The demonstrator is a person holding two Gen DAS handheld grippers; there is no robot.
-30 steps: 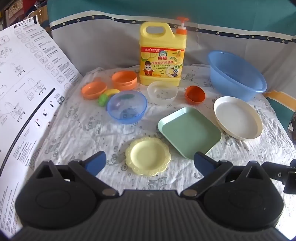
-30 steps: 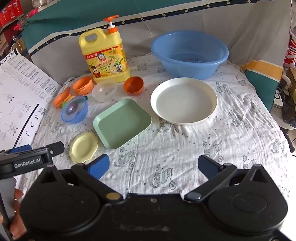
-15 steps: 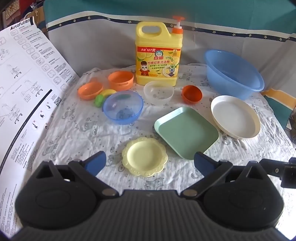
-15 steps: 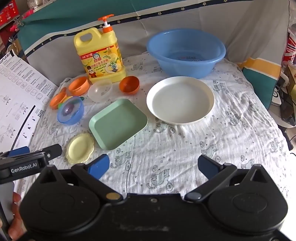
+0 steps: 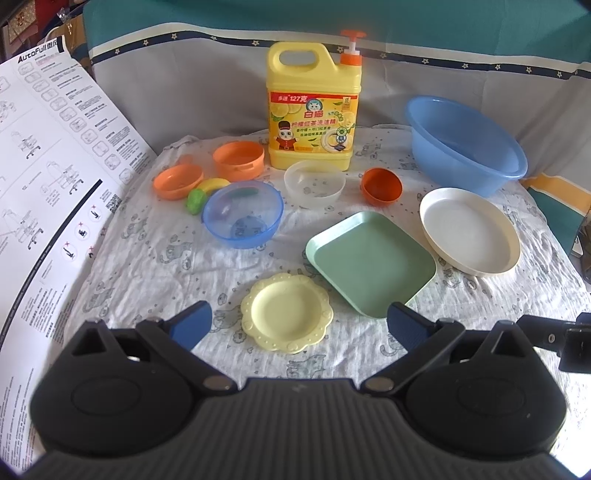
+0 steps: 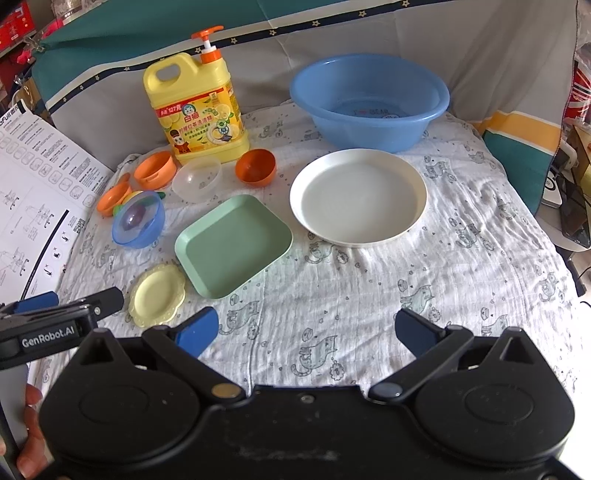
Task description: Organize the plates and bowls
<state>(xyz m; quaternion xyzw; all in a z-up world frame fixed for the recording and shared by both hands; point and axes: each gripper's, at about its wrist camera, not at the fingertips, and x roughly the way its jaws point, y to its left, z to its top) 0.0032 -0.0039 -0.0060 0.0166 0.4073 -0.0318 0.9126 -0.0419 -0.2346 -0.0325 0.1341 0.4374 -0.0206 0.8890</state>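
Both grippers (image 5: pixel 299 325) (image 6: pixel 308 330) spread — plates (image 5: pixel 286 312) untouched

Cat-print cloth (image 6: pixel 369 295) w/ teal-grey backdrop (image 6: pixel 369 33), daylit

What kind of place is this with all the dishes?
Probably a room at home set up for washing-up practice: a cloth-covered table holds plastic plates and bowls, a yellow dish soap jug and a blue wash basin.
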